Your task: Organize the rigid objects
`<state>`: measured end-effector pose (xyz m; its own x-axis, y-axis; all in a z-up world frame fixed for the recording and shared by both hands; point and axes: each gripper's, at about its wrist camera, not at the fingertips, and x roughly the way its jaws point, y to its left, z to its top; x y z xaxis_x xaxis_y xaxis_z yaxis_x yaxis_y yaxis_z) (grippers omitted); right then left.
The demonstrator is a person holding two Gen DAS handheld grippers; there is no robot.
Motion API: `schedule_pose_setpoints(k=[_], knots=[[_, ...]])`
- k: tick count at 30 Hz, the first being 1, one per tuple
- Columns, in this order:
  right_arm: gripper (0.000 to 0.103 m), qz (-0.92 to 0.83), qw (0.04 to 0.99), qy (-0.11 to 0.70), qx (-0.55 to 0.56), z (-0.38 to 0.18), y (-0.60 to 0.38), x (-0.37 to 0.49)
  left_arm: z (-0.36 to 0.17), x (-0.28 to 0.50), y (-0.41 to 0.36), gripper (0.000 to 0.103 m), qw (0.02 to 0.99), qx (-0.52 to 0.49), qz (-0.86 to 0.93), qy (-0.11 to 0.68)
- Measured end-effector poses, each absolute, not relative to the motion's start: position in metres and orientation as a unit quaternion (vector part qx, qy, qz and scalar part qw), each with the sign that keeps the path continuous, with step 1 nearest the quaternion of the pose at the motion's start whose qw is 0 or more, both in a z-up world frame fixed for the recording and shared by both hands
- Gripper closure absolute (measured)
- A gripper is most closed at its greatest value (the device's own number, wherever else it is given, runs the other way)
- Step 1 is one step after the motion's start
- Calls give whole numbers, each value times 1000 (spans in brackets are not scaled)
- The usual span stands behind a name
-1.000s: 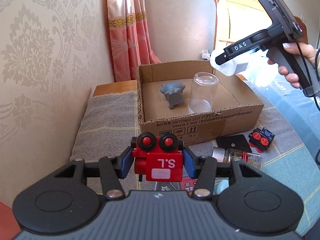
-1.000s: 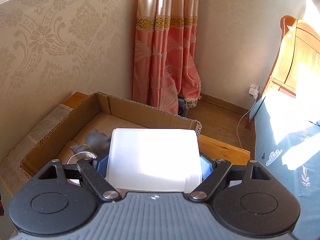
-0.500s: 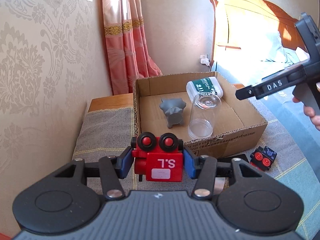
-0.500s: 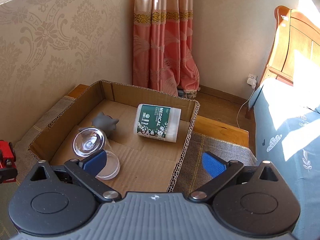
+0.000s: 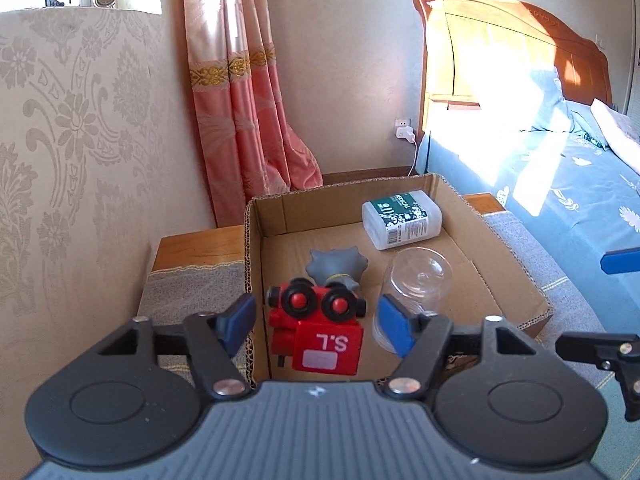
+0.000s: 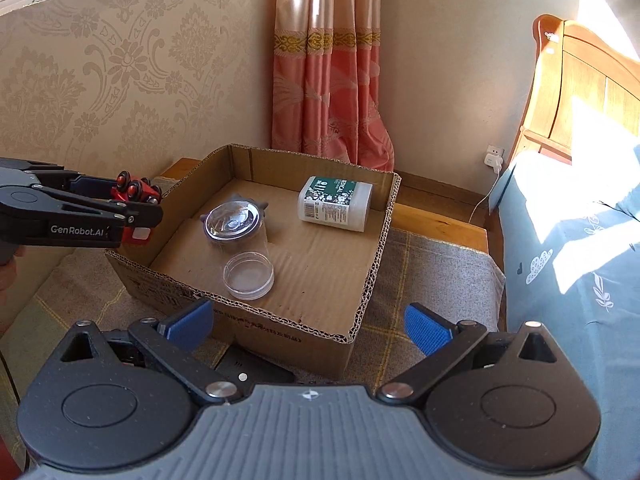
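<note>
A cardboard box (image 5: 516, 280) (image 6: 376, 264) sits on a cloth-covered surface. Inside lie a white bottle with a green label (image 5: 402, 220) (image 6: 336, 204), a grey toy (image 5: 336, 264) and a clear plastic cup (image 5: 416, 284) (image 6: 240, 240) on its side. My left gripper (image 5: 316, 320) (image 6: 140, 208) is open over the box's near left corner, and the red toy car (image 5: 320, 336) (image 6: 134, 192) sits between its spread pads, apart from both. My right gripper (image 6: 308, 326) is open and empty, in front of the box.
A black flat object (image 6: 252, 368) lies on the cloth just in front of the box. A wallpapered wall is at the left, a pink curtain (image 5: 248, 112) behind, and a bed with a blue sheet (image 5: 560, 184) at the right.
My left gripper moved forward over the box and opened, letting go of the red toy car. My right gripper dropped the white bottle in the box and pulled back.
</note>
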<state>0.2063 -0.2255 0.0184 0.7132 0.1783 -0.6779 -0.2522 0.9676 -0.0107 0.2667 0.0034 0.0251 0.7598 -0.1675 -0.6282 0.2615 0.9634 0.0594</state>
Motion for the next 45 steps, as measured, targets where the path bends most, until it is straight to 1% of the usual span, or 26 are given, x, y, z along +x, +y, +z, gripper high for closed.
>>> schedule_pose_setpoints(k=[1, 3, 19, 26, 33, 45], knots=[[0, 114, 925, 360, -44, 18, -227, 203, 26, 266, 3, 1, 938, 73, -104, 322], [0, 109, 925, 361, -32, 16, -229, 197, 28, 262, 5, 1, 942, 74, -101, 311], [0, 52, 927, 372, 18, -8, -228, 166, 15, 204, 31, 1, 944, 38, -67, 321], [0, 27, 929, 369, 16, -21, -232, 148, -6, 181, 37, 1, 939, 36, -49, 339], [0, 14, 918, 395, 7, -41, -237, 137, -33, 173, 46, 1, 928, 20, -46, 369], [0, 31, 915, 402, 3, -40, -214, 143, -64, 175, 57, 1, 911, 23, -53, 407]])
